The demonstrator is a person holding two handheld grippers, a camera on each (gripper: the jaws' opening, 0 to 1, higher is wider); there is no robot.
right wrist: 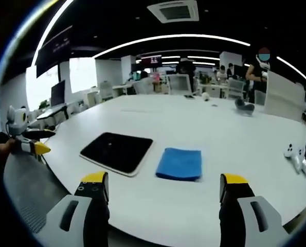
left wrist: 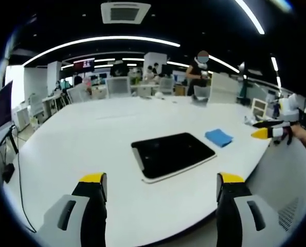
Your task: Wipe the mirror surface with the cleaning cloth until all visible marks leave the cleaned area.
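A dark rectangular mirror with a white rim lies flat on the white table; it also lies left of centre in the right gripper view. A folded blue cloth rests beside it, apart from the mirror. My left gripper is open above the table's near edge, short of the mirror. My right gripper is open too, short of the cloth. The right gripper comes in at the right of the left gripper view, and the left gripper at the left of the right gripper view.
A white device lies at the table's right edge. A dark object and small items sit far back on the table. Office chairs, desks and a standing person are beyond. A monitor stands at the left.
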